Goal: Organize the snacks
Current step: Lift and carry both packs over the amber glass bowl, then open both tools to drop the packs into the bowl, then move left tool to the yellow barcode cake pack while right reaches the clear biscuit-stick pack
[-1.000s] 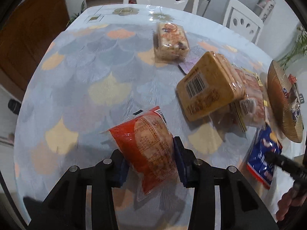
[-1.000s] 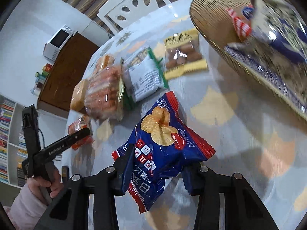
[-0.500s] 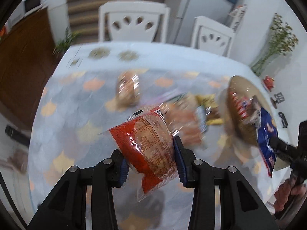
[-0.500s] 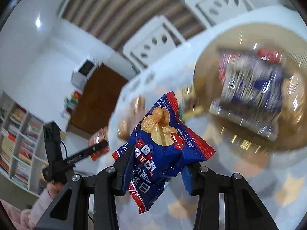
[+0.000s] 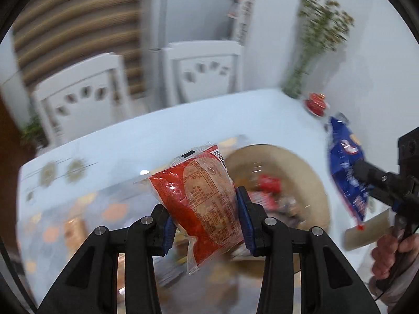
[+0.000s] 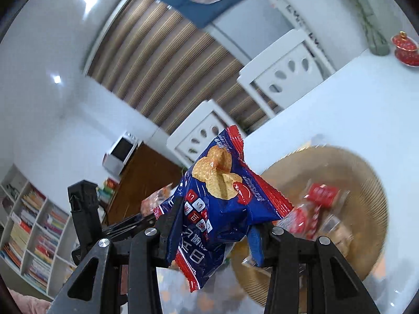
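Note:
My left gripper point(image 5: 207, 219) is shut on a red snack packet point(image 5: 201, 196) and holds it in the air, left of a round woven basket point(image 5: 311, 180). My right gripper point(image 6: 209, 235) is shut on a blue biscuit bag point(image 6: 217, 206) and holds it above the table, left of the basket point(image 6: 366, 191). The blue bag also shows in the left wrist view point(image 5: 345, 167), at the right. The basket holds several packets, blurred. The left gripper also shows in the right wrist view point(image 6: 131, 225), with the red packet point(image 6: 157, 198) at its tip.
Two white chairs point(image 5: 86, 96) stand behind the table point(image 5: 162, 136). A vase with a plant point(image 5: 314, 52) and a red lidded cup point(image 5: 316, 102) are at the far right corner. Blurred snacks point(image 5: 73, 230) lie on the table at the left.
Both grippers have risen and swung toward the basket, each keeping its packet. The snacks on the table have dropped low and out of the middle of view.

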Motion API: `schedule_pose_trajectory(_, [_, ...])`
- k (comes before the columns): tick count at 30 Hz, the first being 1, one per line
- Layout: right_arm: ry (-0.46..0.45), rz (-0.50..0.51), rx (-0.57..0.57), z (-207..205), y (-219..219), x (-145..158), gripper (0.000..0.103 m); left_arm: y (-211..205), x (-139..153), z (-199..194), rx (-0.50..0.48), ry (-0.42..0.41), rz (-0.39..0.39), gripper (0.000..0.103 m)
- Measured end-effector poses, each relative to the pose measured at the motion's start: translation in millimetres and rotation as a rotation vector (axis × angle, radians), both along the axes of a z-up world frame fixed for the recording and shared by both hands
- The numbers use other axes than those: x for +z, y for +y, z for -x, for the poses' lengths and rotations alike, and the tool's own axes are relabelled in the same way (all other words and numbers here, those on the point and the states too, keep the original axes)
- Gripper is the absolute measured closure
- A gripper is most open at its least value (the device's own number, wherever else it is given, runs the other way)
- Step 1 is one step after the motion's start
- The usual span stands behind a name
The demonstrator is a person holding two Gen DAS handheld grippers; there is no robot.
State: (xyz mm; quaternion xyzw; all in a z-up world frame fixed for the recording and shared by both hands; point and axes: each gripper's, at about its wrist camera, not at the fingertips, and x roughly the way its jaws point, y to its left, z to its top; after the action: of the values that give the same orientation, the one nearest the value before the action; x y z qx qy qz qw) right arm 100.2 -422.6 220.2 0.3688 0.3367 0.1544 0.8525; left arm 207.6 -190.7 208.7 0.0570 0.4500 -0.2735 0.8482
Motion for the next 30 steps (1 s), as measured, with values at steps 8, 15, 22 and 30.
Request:
schedule_pose_trajectory(8, [0.194,0.065,-0.074,-15.5,-45.0,-45.1,0.008,-93.2,-38.9,-27.3,-0.086,0.094,-0.084,0.020])
schedule_pose_trajectory(15, [0.240,0.138,-0.128,1.5,-57.0,-43.7,0.003,-89.3,-40.7,-21.2,-0.076,0.091,-0.098,0.019])
schedule_pose_trajectory(22, [0.245,0.115,-0.139,15.2,-42.6,-36.2,0.003,-51.4,-33.3,-21.5,-0.021,0.090,-0.098,0.019])
schedule_pose_trajectory(30, [0.201,0.151,-0.095,-1.2,9.6,-8.8,0.003,33.7,-5.8,-20.8,0.106,0.053,-0.073,0.019])
